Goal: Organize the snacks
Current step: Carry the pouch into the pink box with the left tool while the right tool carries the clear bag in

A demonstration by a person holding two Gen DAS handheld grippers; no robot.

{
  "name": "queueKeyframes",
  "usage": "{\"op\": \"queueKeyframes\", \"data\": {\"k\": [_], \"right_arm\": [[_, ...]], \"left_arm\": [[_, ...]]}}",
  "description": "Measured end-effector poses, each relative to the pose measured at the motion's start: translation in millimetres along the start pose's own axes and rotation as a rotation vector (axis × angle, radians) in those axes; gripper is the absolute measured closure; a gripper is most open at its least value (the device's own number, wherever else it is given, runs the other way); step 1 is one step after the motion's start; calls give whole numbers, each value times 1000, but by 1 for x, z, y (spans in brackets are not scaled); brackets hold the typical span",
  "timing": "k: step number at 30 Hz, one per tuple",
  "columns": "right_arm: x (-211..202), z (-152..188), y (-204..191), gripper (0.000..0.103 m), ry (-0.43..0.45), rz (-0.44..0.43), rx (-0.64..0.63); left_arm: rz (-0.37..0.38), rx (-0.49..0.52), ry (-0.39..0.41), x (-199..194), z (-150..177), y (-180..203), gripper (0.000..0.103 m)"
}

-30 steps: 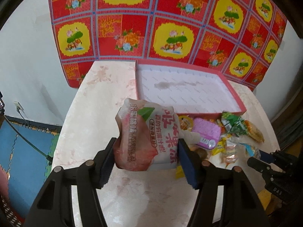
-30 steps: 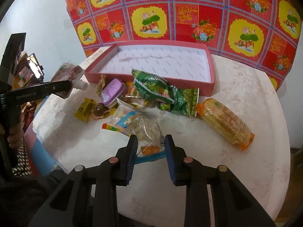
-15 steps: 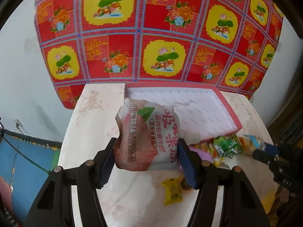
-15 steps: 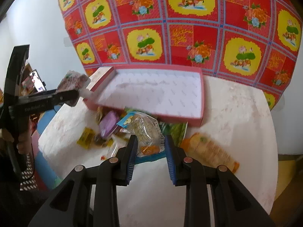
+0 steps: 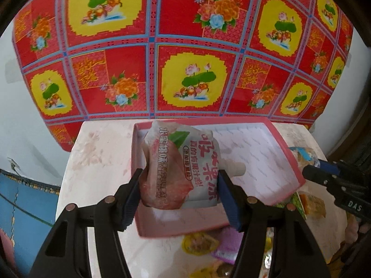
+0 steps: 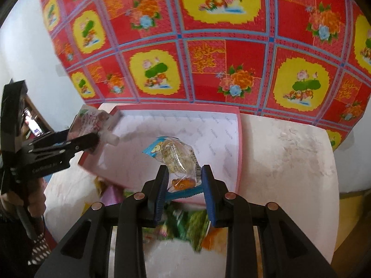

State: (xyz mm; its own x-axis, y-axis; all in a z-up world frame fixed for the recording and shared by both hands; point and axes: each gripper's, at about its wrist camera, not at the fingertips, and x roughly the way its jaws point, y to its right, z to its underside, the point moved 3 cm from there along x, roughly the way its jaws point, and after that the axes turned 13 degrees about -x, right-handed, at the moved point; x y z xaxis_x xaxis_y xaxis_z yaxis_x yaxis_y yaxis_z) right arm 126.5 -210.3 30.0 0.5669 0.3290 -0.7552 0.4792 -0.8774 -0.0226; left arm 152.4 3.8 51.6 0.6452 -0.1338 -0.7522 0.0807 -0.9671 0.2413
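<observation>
My left gripper is shut on a pink-and-white jelly drink pouch with a white spout, held above the left part of the pink box. It also shows in the right wrist view. My right gripper is shut on a clear snack bag with blue edges, held above the front of the pink box, whose white patterned floor is bare. The right gripper shows at the right of the left wrist view.
Loose snacks lie on the pale marble table in front of the box: a purple pack, a yellow pack, green packs. A red floral cloth hangs behind. The person's hand is at left.
Both grippers have moved forward and up with their snacks, from over the pile to above the pink box. The snack pile has dropped below the fingers in both views.
</observation>
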Motion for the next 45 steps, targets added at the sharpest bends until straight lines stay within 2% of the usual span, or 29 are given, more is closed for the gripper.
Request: {"op": "queueKeyframes", "data": {"k": [9,17,27,32,45], "right_arm": [[33,-13,15,73,-28,16,35],[58,-19,25,73,-87,27,60],[87,-26,32,73,-122,16,89],[96,-29,37,73,-130,42,102],[102,-29,43,73,-130,34,137]], "left_arm": [[-23,2,-16,32,-13,2,37],[-46,31,-53,61,-16,10,37],[-45,40,-71,86,-21,15,37],[-50,22,-90,100,-19,10,37],[-19,-18,-87,106,-22,0,34]]}}
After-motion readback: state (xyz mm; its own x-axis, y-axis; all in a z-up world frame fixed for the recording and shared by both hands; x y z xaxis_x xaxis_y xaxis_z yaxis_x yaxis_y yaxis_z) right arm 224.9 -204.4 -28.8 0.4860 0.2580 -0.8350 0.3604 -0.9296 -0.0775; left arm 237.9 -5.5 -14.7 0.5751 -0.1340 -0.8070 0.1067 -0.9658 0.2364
